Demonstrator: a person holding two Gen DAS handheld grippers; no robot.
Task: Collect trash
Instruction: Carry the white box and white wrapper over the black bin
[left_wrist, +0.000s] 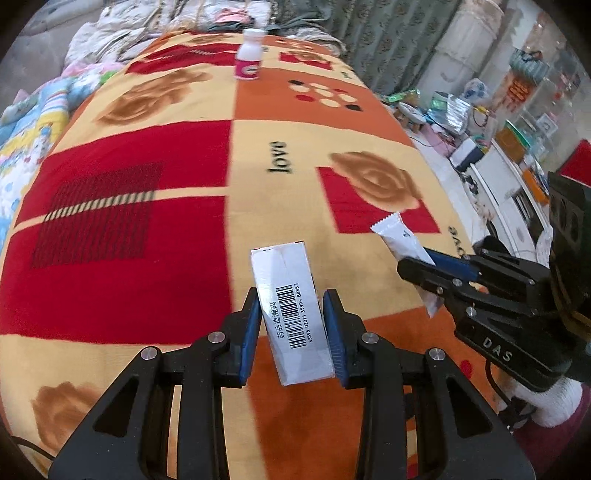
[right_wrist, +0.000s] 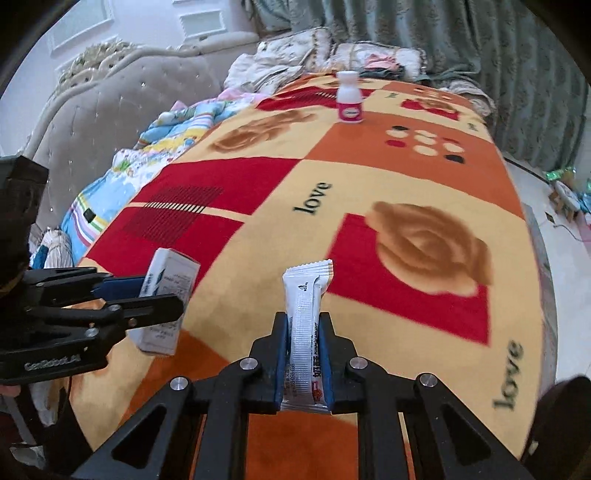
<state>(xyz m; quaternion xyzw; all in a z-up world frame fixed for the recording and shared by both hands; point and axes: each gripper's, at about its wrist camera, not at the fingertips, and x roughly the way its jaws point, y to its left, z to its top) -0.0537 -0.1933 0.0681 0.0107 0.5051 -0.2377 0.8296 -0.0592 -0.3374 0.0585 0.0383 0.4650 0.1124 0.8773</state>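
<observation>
Held side by side above the blanket-covered bed (left_wrist: 147, 229), the left gripper (left_wrist: 291, 332) clamps a white medicine box (left_wrist: 291, 314) upright while the right gripper (right_wrist: 304, 354) pinches a white sachet (right_wrist: 306, 325) upright between its jaws.

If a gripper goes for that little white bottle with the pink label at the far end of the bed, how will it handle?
The small white bottle stands upright on a soft patterned blanket, so a sideways nudge would probably tip it. It looks round, so once down it may roll. It looks like rigid plastic, so it would likely hold its shape in a grip and feel light, though its contents cannot be seen.
</observation>
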